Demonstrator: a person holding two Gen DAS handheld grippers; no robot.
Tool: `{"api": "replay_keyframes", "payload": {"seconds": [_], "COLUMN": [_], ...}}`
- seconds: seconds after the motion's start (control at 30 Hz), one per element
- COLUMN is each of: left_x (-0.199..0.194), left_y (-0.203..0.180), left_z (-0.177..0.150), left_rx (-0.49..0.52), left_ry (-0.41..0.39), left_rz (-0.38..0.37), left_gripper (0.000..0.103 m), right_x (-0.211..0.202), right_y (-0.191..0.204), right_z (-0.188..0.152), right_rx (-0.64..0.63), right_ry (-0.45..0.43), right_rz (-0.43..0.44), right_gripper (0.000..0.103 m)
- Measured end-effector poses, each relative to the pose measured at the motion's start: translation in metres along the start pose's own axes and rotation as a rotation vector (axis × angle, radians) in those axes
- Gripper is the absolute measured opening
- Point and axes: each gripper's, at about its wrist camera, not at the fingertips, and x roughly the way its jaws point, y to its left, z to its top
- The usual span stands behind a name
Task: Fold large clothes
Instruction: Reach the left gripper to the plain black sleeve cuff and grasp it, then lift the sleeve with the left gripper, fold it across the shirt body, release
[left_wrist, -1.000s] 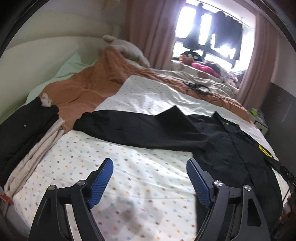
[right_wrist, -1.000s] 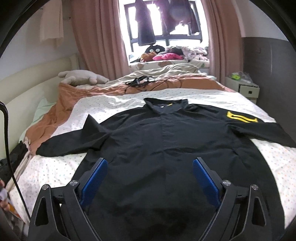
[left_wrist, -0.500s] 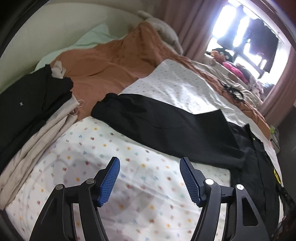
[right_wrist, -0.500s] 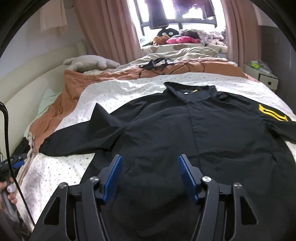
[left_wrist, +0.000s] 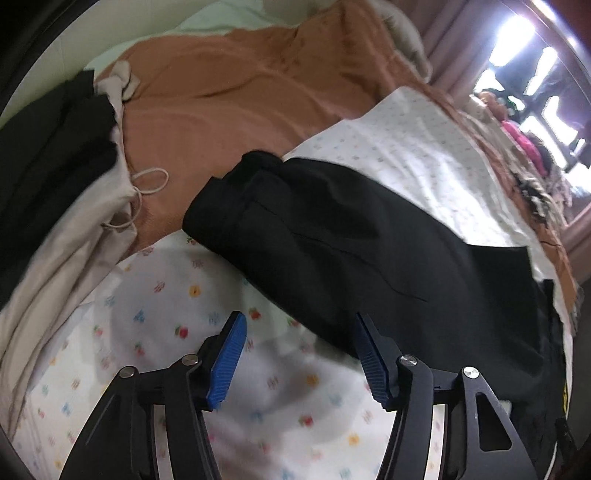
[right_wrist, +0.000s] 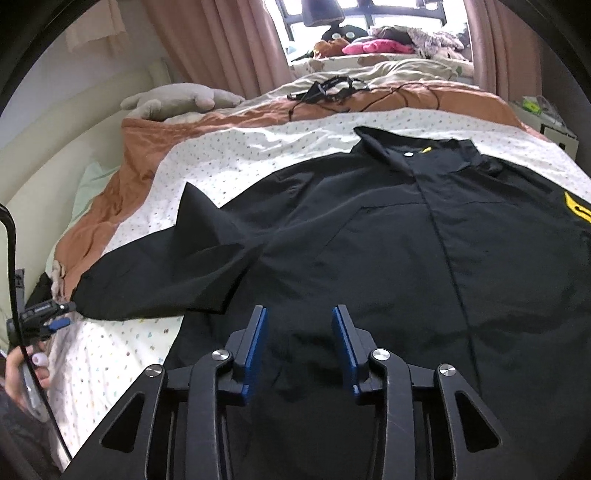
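A large black shirt with a yellow emblem lies spread face up on the dotted bed sheet. Its left sleeve stretches toward the bed's left side, with the cuff near the orange blanket. My left gripper is open and empty, low over the sheet just short of the sleeve's near edge. My right gripper is partly open and empty, just above the shirt's lower body near the hem. The left gripper also shows small at the left edge of the right wrist view.
An orange blanket covers the bed's head side. Folded black and beige clothes are stacked at the left. A grey plush toy and black cables lie further back. A nightstand stands at the right.
My left gripper has moved closer and lower toward the sleeve. My right gripper's jaws have narrowed a good deal and it has dropped nearer the shirt's body.
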Motion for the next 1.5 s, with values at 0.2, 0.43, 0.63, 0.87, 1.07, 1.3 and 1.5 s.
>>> {"api": "replay_keyframes", "payload": {"seconds": [0.2,0.43,0.63,0.87,1.07,1.3,1.5], "left_x": [0.015,-0.038,-0.108,-0.166,-0.217,-0.267,-0.293], "left_y": [-0.002,-0.019,-0.046,-0.114,-0.186,-0.284,-0.366], "left_z": [0.022,0.038,0.053,0.07,0.067,0.042,0.014], "left_rx": [-0.025,0.004,0.053,0.159,0.26,0.398,0.49], "left_ry": [0.016,-0.111,-0.222,-0.306,-0.366,-0.416,-0.418], "left_rz": [0.059,-0.037,-0.126,-0.199,-0.269,-0.376,-0.446], "left_gripper": [0.009,0.0,0.0,0.0,0.0,0.0,0.0], "right_x": [0.034,0.077,0.117,0.114,0.053,-0.006,-0.055], "right_y": [0.01,0.018,0.021,0.021,0.003,-0.038,-0.089], "right_z": [0.017,0.036,0.038,0.039,0.039,0.036,0.033], "right_rx": [0.016,0.076,0.132,0.154,0.14,0.145,0.17], "right_ry": [0.029,0.058,0.128,0.236,0.157,0.082,0.002], "right_rz": [0.045,0.118,0.145,0.19,0.193,0.182,0.155], "right_gripper": [0.032,0.02,0.018,0.018,0.018,0.018,0.018]}}
